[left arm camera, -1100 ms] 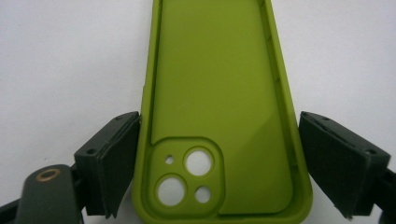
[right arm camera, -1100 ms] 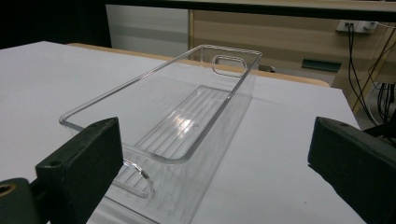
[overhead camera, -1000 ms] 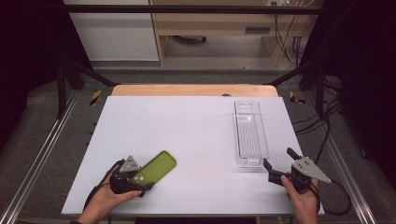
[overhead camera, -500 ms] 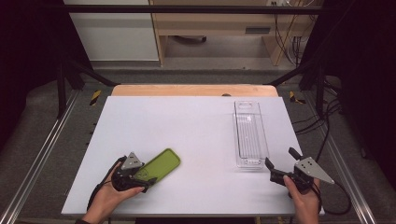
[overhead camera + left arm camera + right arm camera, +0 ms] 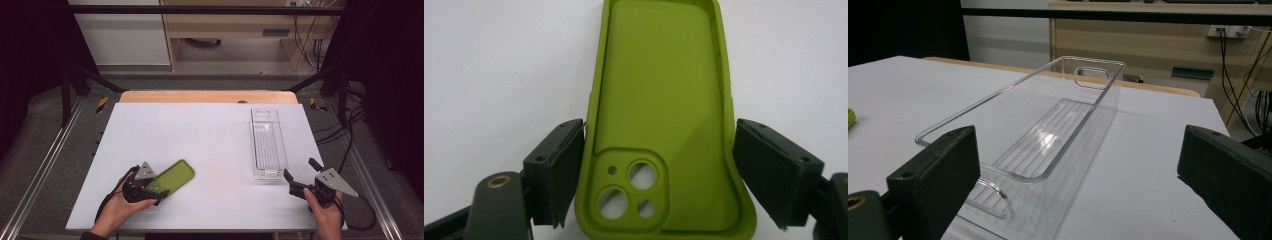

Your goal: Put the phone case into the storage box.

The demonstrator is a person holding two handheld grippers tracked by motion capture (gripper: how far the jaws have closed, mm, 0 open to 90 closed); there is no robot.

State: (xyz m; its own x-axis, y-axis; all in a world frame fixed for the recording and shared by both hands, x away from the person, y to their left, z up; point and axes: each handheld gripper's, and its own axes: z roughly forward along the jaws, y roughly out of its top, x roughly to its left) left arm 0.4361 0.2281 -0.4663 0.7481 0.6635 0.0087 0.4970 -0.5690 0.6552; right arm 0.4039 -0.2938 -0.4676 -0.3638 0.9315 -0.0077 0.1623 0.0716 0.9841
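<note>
The left gripper (image 5: pixel 659 175) has its jaws on either long side of the green phone case (image 5: pixel 664 125), at the camera-cutout end. The left jaw sits against the case edge; the right jaw stands just beside the other edge, with a thin gap visible. The jaws are therefore spread and not clamped. In the high view the left gripper (image 5: pixel 150 187) lies at the front left of the white table (image 5: pixel 200 135), with the green phone case (image 5: pixel 172 177) flat on the surface, open side up, angled away toward the right.

The right gripper (image 5: pixel 1083 180) is open wide and empty, aimed along the clear plastic tray (image 5: pixel 1048 135). In the high view the right gripper (image 5: pixel 299 182) hovers just beside the near end of the clear plastic tray (image 5: pixel 267 142), apart from it.

Risks, as judged from this position:
- The case is soft and hollow. Closing on its side walls could buckle it inward, so it may twist or pop out of the grip.
- The grip falls near one end only. On lifting, the far end may sag or swing.
- The tray is light and smooth. A nudge from the right gripper could push it across the table.

Count: two grippers, one phone case, one tray, one table.
</note>
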